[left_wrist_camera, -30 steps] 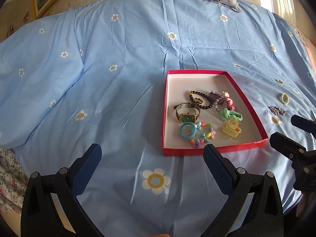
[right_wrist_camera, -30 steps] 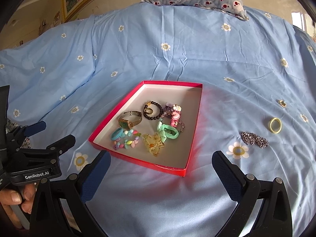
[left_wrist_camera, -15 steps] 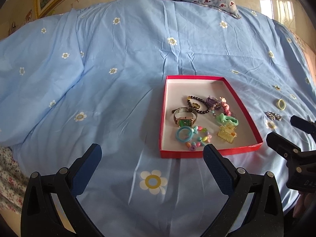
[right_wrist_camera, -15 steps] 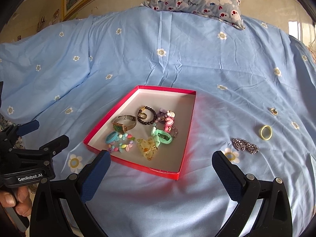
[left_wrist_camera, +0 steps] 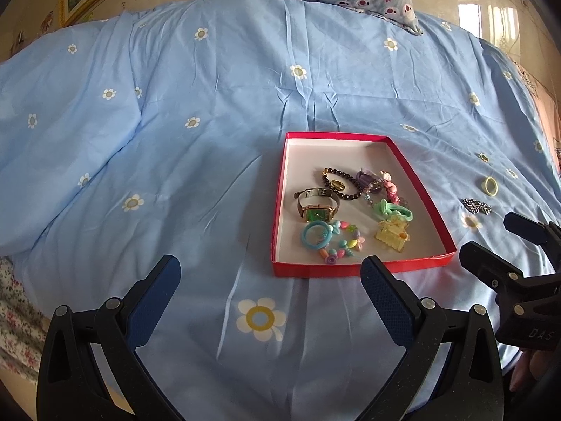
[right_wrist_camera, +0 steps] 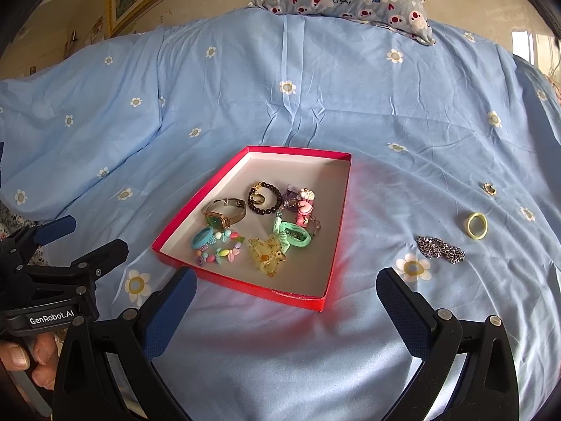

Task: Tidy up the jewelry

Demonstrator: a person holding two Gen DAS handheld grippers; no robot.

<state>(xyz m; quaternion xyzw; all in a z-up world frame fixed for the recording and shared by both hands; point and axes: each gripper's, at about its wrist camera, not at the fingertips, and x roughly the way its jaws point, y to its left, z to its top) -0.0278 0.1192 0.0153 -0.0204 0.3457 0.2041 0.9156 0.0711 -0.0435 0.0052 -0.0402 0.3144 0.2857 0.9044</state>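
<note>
So we're backing off from the shallow red cardboard tray (right_wrist_camera: 336,210); both jaws spread, empty; silver chain (right_wrist_camera: 440,249) at 3 o'clock still outside.

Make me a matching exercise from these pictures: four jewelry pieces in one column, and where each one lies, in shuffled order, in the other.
Things:
1. watch
2. yellow ring band
3. silver chain
4. yellow hair claw

Places:
A. on the bedspread, nearest the red box
B. in the box, by its left wall
C. on the bedspread, beyond the chain
D. in the box, towards its near edge

Pairs: 1-B, 2-C, 3-A, 4-D
</note>
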